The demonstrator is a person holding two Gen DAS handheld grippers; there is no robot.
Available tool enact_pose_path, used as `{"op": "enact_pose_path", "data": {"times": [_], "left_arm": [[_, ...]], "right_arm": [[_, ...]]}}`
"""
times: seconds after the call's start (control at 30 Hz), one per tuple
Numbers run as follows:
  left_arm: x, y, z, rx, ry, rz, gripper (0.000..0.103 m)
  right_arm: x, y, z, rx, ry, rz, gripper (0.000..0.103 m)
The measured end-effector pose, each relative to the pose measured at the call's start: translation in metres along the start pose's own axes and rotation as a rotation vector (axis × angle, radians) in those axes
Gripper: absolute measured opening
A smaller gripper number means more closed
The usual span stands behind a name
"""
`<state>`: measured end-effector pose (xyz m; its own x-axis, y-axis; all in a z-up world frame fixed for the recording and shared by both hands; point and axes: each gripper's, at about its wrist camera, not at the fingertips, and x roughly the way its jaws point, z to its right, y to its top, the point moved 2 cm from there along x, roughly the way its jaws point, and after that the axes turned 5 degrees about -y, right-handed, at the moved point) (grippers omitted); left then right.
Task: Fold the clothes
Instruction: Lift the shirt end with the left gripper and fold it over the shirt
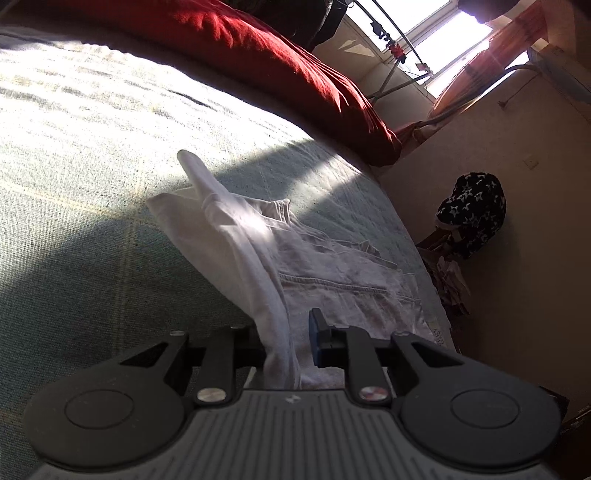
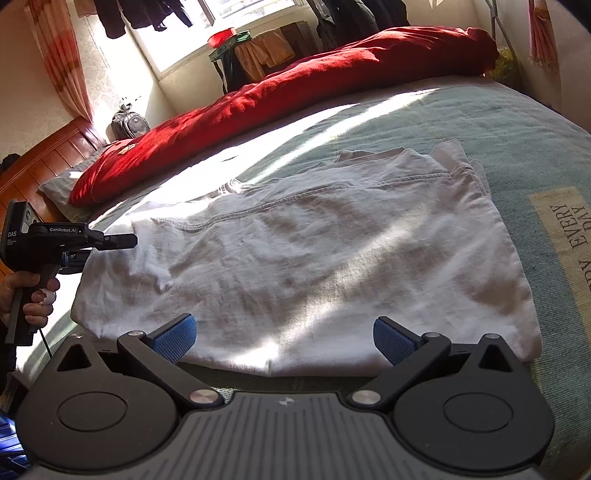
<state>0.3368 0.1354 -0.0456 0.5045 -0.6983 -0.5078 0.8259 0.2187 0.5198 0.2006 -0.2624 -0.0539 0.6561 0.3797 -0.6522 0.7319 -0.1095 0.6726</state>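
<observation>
Left hand-held gripper [image 1: 288, 343] pinches white garment [image 1: 236, 236].

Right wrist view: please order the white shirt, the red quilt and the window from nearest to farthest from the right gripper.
1. White shirt, directly ahead of the right gripper, on the bed.
2. Red quilt, along the bed's far side.
3. Window, on the back wall.

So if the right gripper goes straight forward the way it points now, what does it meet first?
Most likely the white garment spread on the bed. The right gripper, open, points slightly downward at the garment's near edge, with nothing between them; exact depth is unclear.
</observation>
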Motion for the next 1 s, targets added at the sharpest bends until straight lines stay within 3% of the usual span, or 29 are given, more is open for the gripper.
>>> {"op": "enact_pose_path", "data": {"times": [0.17, 0.3, 0.47, 0.57, 0.8, 1.0], "left_arm": [[0.003, 0.004, 0.017, 0.018, -0.012, 0.004, 0.018], [0.004, 0.006, 0.026, 0.023, -0.010, 0.012, 0.018], [0.006, 0.006, 0.033, 0.023, -0.009, 0.020, 0.018], [0.006, 0.006, 0.032, 0.020, -0.013, 0.025, 0.018], [0.008, 0.006, 0.025, 0.008, -0.040, 0.030, 0.018], [0.008, 0.005, 0.027, 0.019, -0.055, 0.032, 0.018]], "right_arm": [[-0.004, -0.001, 0.002, 0.007, 0.039, 0.012, 0.103], [-0.002, 0.008, -0.004, -0.011, 0.126, 0.040, 0.103], [0.034, 0.040, -0.032, -0.057, 0.251, 0.053, 0.103], [0.063, 0.052, -0.047, -0.051, 0.330, 0.003, 0.103], [0.126, 0.057, -0.054, -0.077, 0.254, -0.028, 0.103], [0.124, 0.074, -0.051, -0.037, 0.210, -0.022, 0.103]]}}
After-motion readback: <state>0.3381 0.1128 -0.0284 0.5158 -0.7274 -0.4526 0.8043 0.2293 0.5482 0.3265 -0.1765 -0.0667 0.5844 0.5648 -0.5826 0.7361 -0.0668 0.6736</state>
